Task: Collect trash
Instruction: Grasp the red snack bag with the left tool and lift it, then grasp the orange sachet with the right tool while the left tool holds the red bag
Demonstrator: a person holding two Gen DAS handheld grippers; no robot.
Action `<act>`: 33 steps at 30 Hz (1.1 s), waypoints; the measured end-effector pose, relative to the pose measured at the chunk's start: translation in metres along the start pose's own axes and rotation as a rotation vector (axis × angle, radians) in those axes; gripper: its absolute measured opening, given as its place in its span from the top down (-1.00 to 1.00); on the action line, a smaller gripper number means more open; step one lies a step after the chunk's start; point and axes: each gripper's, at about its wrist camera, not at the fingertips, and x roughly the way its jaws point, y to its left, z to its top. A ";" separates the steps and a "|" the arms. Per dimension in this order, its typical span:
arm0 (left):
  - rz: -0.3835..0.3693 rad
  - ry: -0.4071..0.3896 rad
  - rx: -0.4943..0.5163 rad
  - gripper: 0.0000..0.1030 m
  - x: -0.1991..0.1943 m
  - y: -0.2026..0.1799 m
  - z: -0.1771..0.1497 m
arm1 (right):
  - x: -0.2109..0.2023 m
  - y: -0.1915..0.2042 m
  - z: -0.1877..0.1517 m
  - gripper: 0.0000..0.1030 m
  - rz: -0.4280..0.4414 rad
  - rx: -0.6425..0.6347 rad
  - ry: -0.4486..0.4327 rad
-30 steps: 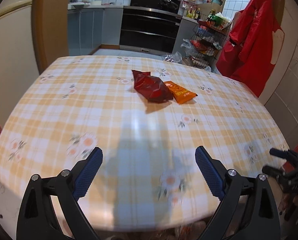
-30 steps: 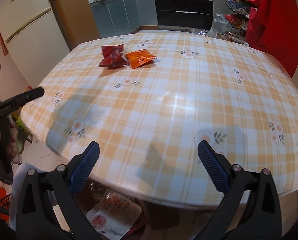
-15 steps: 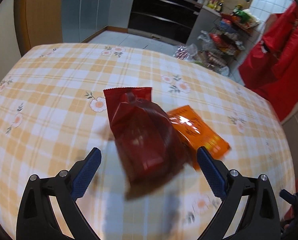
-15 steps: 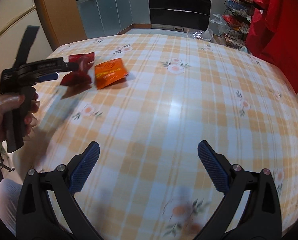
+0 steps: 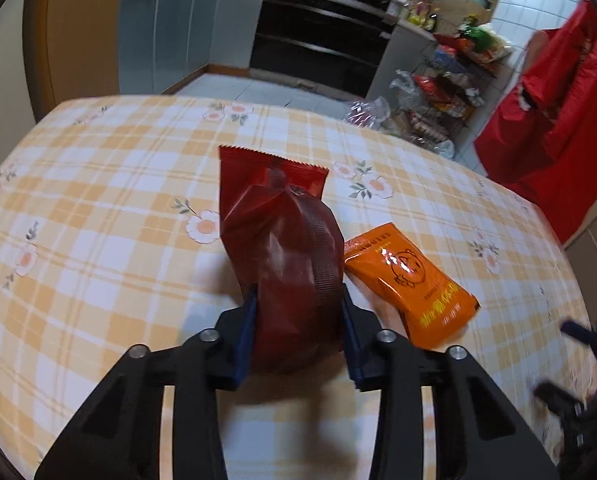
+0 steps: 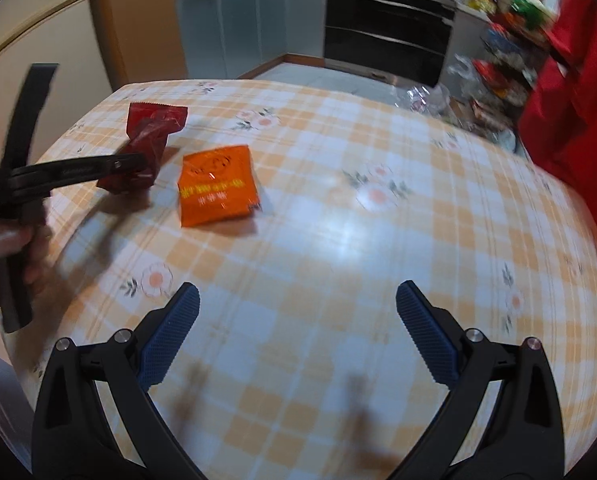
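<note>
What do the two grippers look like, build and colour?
Both match: the left gripper and the right gripper have black angular linkage arms with silver pivot screws and blue ribbed pads on the fingers. No cables or markings show.

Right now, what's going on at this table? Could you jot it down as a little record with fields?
surface: table with an orange checked, flowered cloth
trash: red wrapper; orange packet, lying flat just beside it
left gripper: jaws have just been closing, pads now pressing the red wrapper's near end
right gripper: open, nothing between its jaws, over bare cloth short of the orange packet
background: kitchen cabinets, black oven, red cloth hanging
</note>
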 end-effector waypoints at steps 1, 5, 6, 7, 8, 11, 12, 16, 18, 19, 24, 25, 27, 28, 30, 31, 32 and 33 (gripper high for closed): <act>0.001 -0.015 0.021 0.33 -0.007 0.003 -0.002 | 0.005 0.005 0.007 -0.89 0.007 -0.022 -0.009; -0.010 -0.044 0.034 0.36 -0.030 0.021 -0.009 | 0.026 0.024 0.030 -0.89 0.043 -0.077 -0.027; -0.012 -0.048 0.028 0.36 -0.034 0.025 -0.010 | 0.033 0.030 0.037 -0.89 0.055 -0.092 -0.032; -0.013 -0.050 0.017 0.36 -0.040 0.031 -0.013 | 0.038 0.034 0.041 -0.89 0.059 -0.100 -0.033; -0.015 -0.052 0.010 0.37 -0.044 0.035 -0.014 | 0.046 0.040 0.049 -0.89 0.061 -0.113 -0.033; -0.014 -0.059 -0.014 0.37 -0.060 0.050 -0.020 | 0.072 0.056 0.069 -0.88 0.060 -0.137 -0.008; -0.014 -0.059 -0.020 0.37 -0.063 0.054 -0.021 | 0.079 0.061 0.075 -0.88 0.056 -0.138 0.003; -0.013 -0.072 -0.035 0.36 -0.080 0.065 -0.029 | 0.109 0.074 0.089 -0.88 0.047 -0.138 0.080; -0.016 -0.076 -0.036 0.37 -0.088 0.068 -0.033 | 0.123 0.076 0.094 -0.88 0.030 -0.131 0.113; -0.019 -0.077 -0.037 0.36 -0.090 0.069 -0.035 | 0.126 0.076 0.094 -0.86 0.026 -0.124 0.121; -0.022 -0.089 -0.017 0.36 -0.104 0.067 -0.043 | 0.129 0.066 0.097 -0.29 0.045 -0.027 0.157; -0.021 -0.093 -0.011 0.36 -0.108 0.067 -0.045 | 0.127 0.066 0.095 -0.26 0.054 -0.022 0.164; -0.020 -0.103 0.000 0.36 -0.115 0.064 -0.049 | 0.117 0.067 0.091 -0.24 0.045 -0.032 0.157; -0.021 -0.109 0.000 0.36 -0.119 0.063 -0.052 | 0.111 0.067 0.089 -0.23 0.038 -0.039 0.147; -0.027 -0.113 -0.005 0.36 -0.126 0.060 -0.057 | 0.096 0.067 0.084 -0.23 0.031 -0.040 0.121; -0.029 -0.114 -0.004 0.36 -0.130 0.058 -0.060 | 0.090 0.066 0.082 -0.23 0.030 -0.036 0.112; -0.029 -0.116 0.001 0.36 -0.135 0.056 -0.064 | 0.081 0.066 0.078 -0.23 0.027 -0.038 0.100; -0.029 -0.117 0.007 0.36 -0.139 0.053 -0.067 | 0.074 0.067 0.076 -0.23 0.025 -0.043 0.092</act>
